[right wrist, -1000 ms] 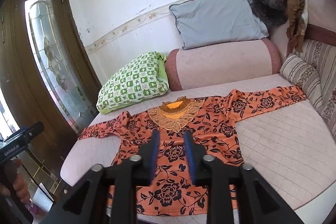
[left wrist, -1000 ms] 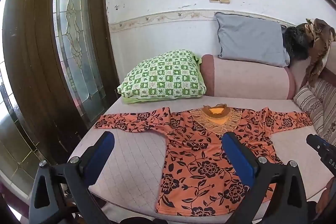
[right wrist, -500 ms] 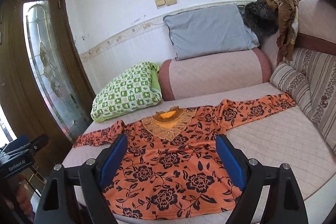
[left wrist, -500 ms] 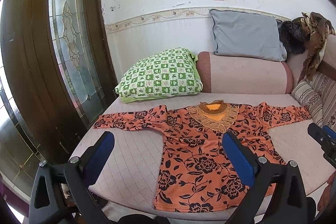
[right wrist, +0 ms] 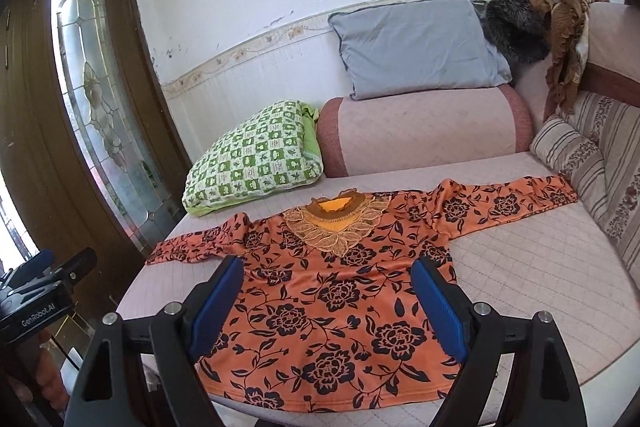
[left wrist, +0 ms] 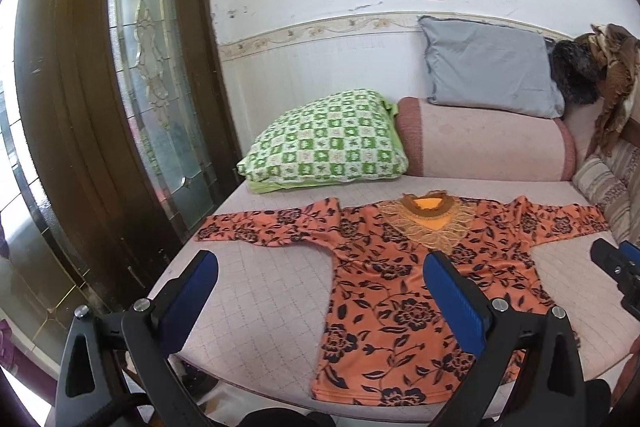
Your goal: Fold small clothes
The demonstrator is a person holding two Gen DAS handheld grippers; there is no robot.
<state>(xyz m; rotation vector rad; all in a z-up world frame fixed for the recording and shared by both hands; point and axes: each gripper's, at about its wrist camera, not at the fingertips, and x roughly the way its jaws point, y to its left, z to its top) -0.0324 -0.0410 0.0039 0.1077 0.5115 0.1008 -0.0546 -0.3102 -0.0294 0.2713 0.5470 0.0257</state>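
Orange floral blouse lies flat on pink quilted sofa seat, face up, both sleeves spread, hem at front edge. Not yet folded.

Left gripper: fingers wide apart, empty, above seat and blouse's left side. Right gripper: fingers wide apart, empty, over blouse body.

Risks, my judgement:
- thin slippery cloth, pinch may take only top layer;
- hem near edge, pull could drag blouse off seat;
- right sleeve end touches striped cushion, may snag;
- green checked pillow near left sleeve, little room.

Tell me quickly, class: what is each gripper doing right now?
Left gripper: open, holding nothing, above the orange shirt.
Right gripper: open, holding nothing.
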